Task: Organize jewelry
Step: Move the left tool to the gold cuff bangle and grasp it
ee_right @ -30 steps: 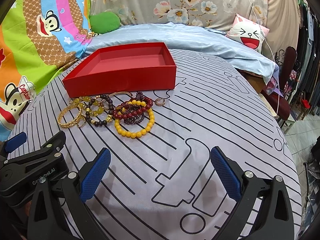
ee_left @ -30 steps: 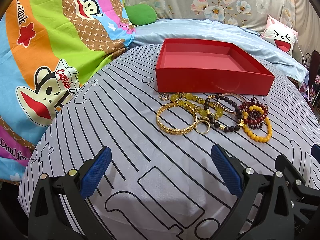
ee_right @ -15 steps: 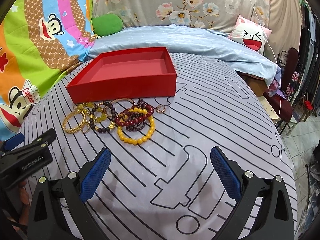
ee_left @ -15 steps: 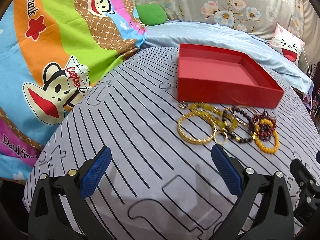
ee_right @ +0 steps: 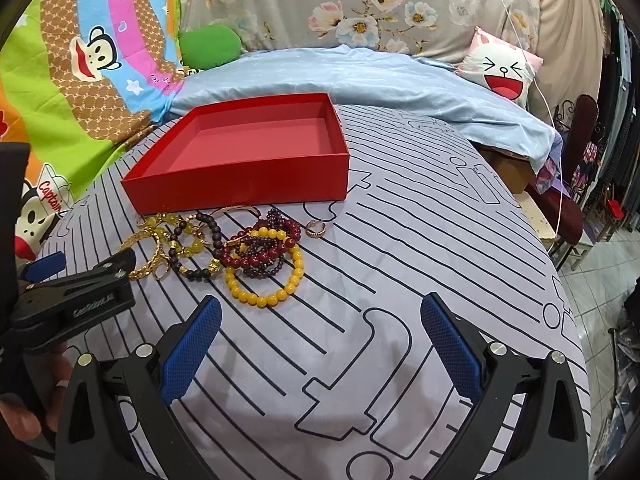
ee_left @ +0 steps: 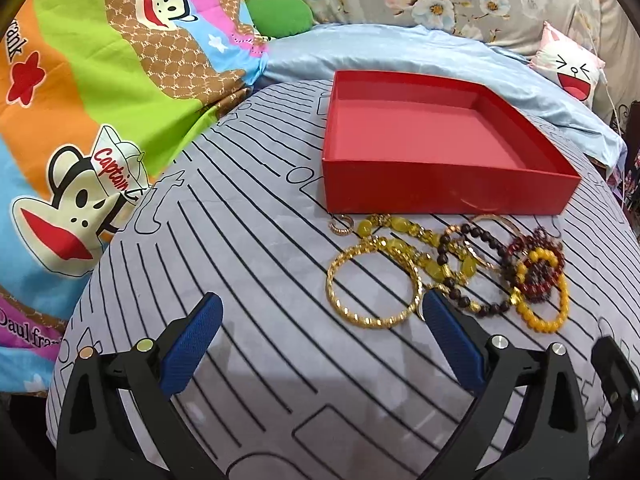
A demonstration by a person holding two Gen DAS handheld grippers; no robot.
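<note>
Left gripper (ee_left: 318, 316) wide open, blue-padded fingers spread, nothing between them, low over grey bedsheet with black line print (ee_left: 240, 240). Right finger tip just beside near edge of gold chain-link bangle (ee_left: 372, 284); touching or not, cannot tell. Ahead and right of that bangle: tangled pile with translucent yellow bead bracelet (ee_left: 404, 246), dark brown bead bracelet (ee_left: 472, 268), dark red bead bracelets (ee_left: 536, 260) and opaque yellow round-bead bracelet (ee_left: 544, 296), overlapping one another. Small gold ring (ee_left: 342, 227) ahead of bangle, close to box wall. Shallow open red cardboard box (ee_left: 440, 190) straight ahead beyond pile, inside bare. Right gripper (ee_right: 320, 320) also wide open, gripping nothing, over same sheet. Yellow round-bead bracelet just ahead-left of its left finger, not between fingers. Second small gold ring (ee_right: 315, 228) ahead, right of pile. Left gripper body visible far left of right view, near bangle.
</note>
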